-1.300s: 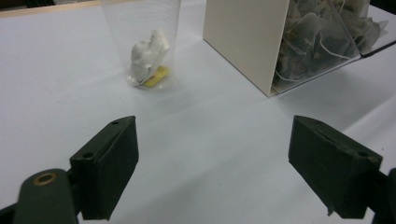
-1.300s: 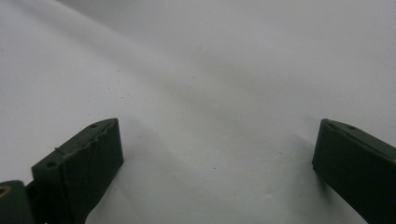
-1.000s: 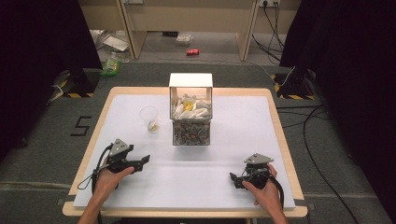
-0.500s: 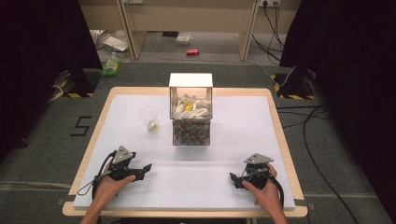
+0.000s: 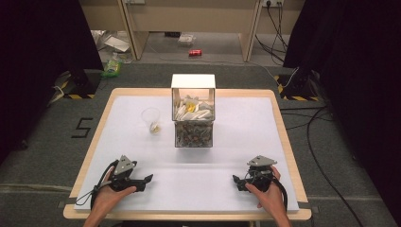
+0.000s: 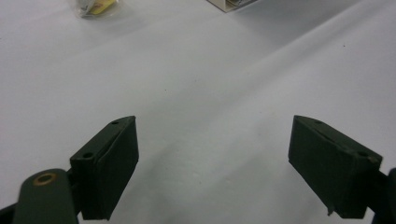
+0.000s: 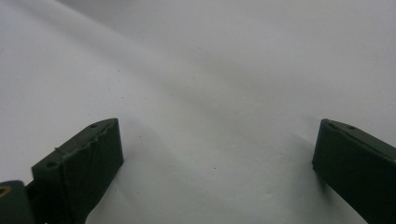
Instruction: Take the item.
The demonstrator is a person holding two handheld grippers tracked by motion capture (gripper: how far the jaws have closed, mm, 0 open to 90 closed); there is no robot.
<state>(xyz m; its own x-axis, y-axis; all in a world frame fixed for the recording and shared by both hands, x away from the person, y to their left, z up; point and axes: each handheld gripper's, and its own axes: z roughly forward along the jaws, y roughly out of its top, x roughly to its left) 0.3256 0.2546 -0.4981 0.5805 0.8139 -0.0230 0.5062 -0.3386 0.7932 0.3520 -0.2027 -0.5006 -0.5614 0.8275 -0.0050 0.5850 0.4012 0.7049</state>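
On the white table top (image 5: 236, 142) stands a clear box (image 5: 193, 116), white packets in its upper part and dark small pieces below. A clear plastic cup (image 5: 151, 120) with something yellow inside stands just left of it. My left gripper (image 5: 144, 181) rests low at the near left, jaws pointing right. It is open and empty (image 6: 212, 123), with the cup (image 6: 95, 7) and a corner of the box (image 6: 231, 3) far ahead. My right gripper (image 5: 236, 182) sits at the near right, jaws pointing left, open over bare table (image 7: 218, 123).
The table has a wooden rim (image 5: 90, 151). Beyond it on the floor lie a red can (image 5: 195, 52), cables (image 5: 321, 123) at the right and some litter (image 5: 113, 66) at the far left. Dark curtains hang at both sides.
My left gripper has drawn back toward the near edge of the table. The right gripper, the box and the cup have stayed where they were.
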